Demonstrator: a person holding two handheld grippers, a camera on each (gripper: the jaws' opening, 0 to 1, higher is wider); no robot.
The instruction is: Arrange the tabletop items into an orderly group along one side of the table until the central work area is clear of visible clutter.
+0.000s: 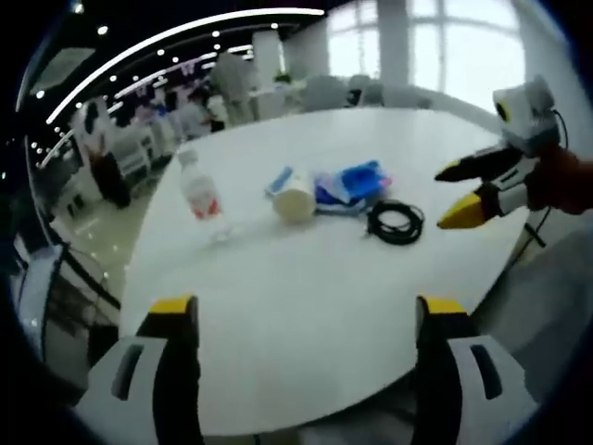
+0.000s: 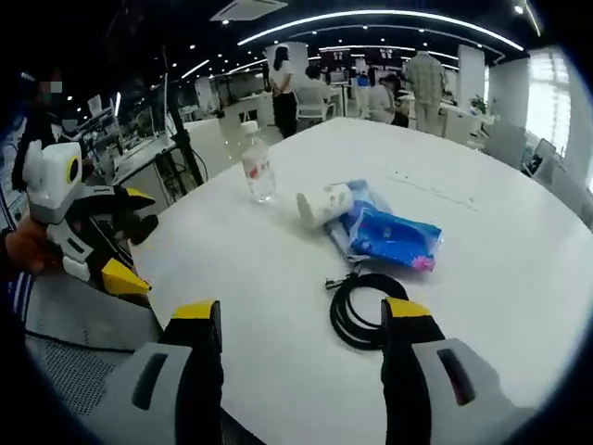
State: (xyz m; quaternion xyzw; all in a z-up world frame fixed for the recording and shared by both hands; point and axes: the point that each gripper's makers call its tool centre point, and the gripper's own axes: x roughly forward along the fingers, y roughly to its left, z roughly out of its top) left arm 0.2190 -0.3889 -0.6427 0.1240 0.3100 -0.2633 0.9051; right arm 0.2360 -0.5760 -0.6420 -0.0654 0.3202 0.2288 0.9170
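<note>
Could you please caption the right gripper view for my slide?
Open right gripper faces a coiled black cable, blue packet, paper roll and water bottle.

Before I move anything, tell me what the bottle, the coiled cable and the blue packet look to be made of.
Water bottle: clear, glossy plastic by the look; the table shows through it, with a white cap and a red-and-white label.
Coiled cable: black, matte, likely rubber or PVC sheathing; it holds soft loops.
Blue packet: thin, shiny plastic film, judging by its wrinkles and highlights.
</note>
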